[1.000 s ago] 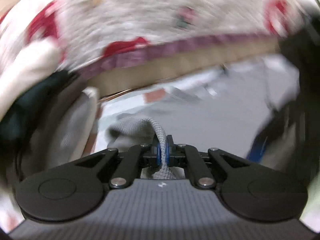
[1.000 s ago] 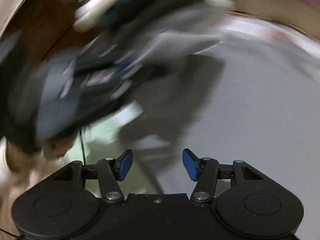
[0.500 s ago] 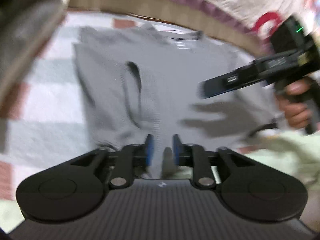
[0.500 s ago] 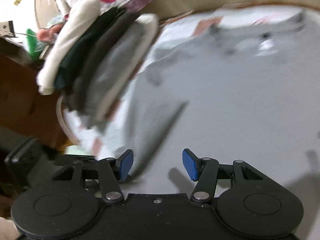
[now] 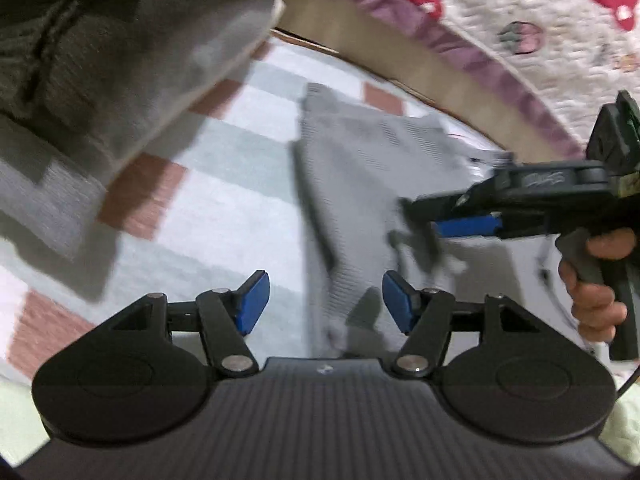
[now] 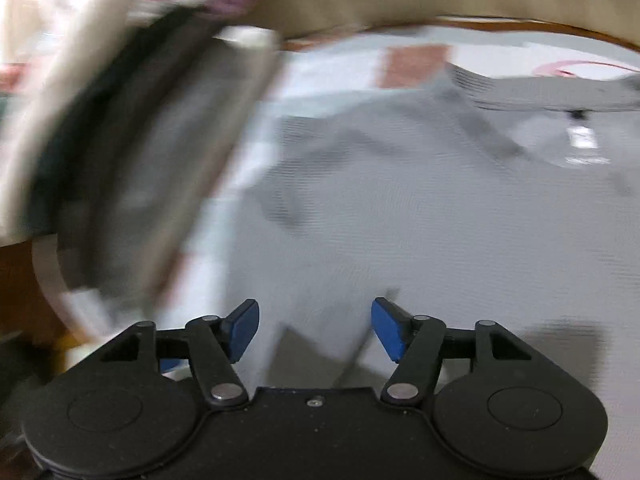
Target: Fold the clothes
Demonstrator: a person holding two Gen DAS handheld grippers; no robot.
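Sweater (image 6: 460, 216) flat, collar away from both claws

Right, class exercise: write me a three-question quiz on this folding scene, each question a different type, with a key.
1. True or false: the left gripper is clamped on the grey top.
2. Multiple choice: the grey top lies on (A) a bare wooden table, (B) a checked cloth, (C) a metal tray.
3. Fill in: a stack of folded clothes sits to the ____ of the right gripper in its own view.

Key: 1 false, its jaws stand open; 2 B; 3 left.
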